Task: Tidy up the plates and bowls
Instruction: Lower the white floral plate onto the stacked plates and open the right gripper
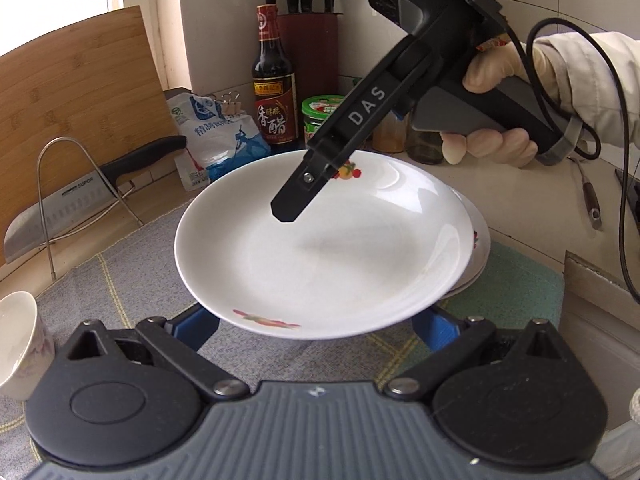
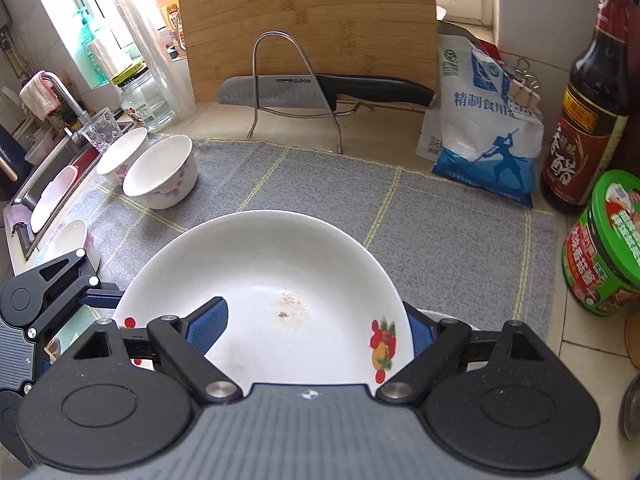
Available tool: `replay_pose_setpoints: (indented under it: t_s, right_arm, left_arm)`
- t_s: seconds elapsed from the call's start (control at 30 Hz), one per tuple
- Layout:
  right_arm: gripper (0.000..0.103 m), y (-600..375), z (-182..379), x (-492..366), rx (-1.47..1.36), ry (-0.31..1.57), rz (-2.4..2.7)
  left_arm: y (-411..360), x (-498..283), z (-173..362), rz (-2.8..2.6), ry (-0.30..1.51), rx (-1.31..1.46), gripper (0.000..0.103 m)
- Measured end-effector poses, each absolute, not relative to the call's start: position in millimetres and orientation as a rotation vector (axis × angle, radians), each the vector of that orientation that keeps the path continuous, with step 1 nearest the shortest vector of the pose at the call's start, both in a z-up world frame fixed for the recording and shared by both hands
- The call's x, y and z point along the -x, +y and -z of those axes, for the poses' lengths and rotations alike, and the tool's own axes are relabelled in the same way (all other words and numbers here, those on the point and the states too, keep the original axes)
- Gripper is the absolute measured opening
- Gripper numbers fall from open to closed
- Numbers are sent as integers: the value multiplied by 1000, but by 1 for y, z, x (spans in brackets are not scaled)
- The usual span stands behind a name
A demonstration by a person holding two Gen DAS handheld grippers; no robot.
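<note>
A white plate (image 1: 320,260) (image 2: 280,272) with fruit prints and a brown smear in its well hangs tilted over the grey mat (image 2: 440,240). My right gripper (image 2: 314,332) (image 1: 286,210) is shut on its rim, one blue pad (image 2: 208,328) inside the plate and the other outside. A second plate (image 1: 478,256) (image 2: 452,314) lies just beneath, at the right. My left gripper (image 1: 316,328) (image 2: 100,296) stands wide open, its fingertips hidden under the plate's opposite rim. Three white flowered bowls (image 2: 160,176) (image 1: 20,344) sit at the mat's left end.
A knife on a wire rack (image 2: 296,92) and a bamboo board (image 2: 304,20) stand at the back. A salt bag (image 2: 484,140), vinegar bottle (image 2: 592,112) and green-lidded jar (image 2: 604,248) crowd the right. The sink (image 2: 40,168) lies to the left. A gloved hand (image 1: 496,76) holds the right gripper.
</note>
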State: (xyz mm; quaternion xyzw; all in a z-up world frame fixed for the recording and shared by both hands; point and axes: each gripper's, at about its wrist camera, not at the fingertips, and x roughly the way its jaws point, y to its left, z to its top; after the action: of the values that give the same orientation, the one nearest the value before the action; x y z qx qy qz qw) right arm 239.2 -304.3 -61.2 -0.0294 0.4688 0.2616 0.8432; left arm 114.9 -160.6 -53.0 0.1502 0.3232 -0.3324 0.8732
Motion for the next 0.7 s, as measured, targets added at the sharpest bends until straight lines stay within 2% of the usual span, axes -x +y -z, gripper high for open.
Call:
replay_pose_setpoints:
  t_s: [0.7]
  right_arm:
    - [93,-356,81,-213,-4,1022,-438]
  left_arm:
    - [-187,-120,65,794,711,-357,102]
